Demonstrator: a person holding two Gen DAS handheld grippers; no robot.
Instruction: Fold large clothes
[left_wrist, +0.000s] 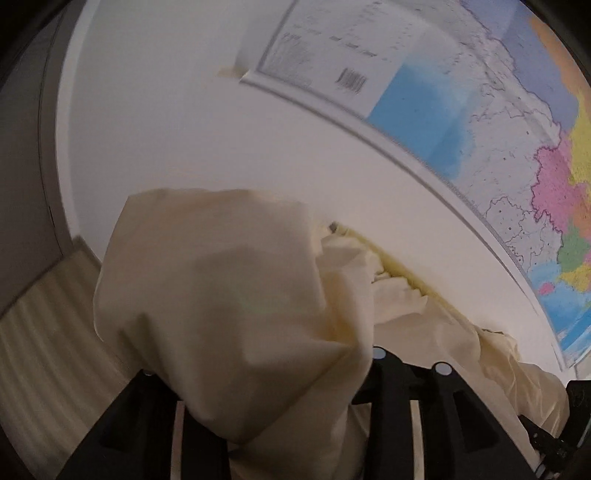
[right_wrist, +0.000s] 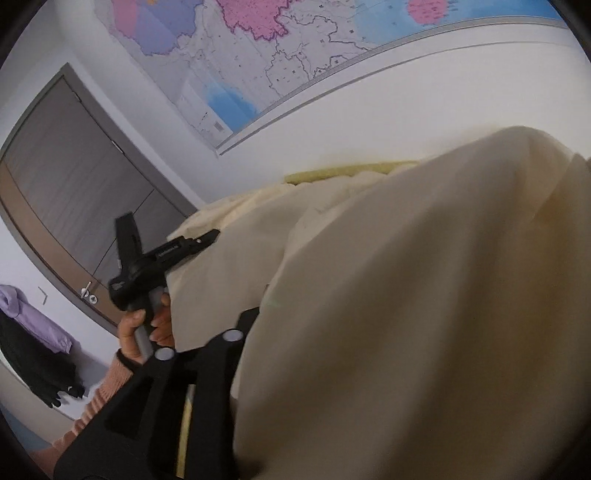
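We hold the cream garment (left_wrist: 229, 295) bunched between our left gripper (left_wrist: 258, 373) fingers; cloth hides the right gripper (right_wrist: 280, 332), so its grip is unclear.

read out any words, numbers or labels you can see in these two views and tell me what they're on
No text can be read.
Wall map: print, place names and a barcode, all too blurred.
Left gripper: white lettering on its body, too small.
Cream garment: no lettering in view.

blocked: cream garment (left_wrist: 229, 295) bunched over fingers (left_wrist: 439, 398) | free: above, toward wall (left_wrist: 207, 140)
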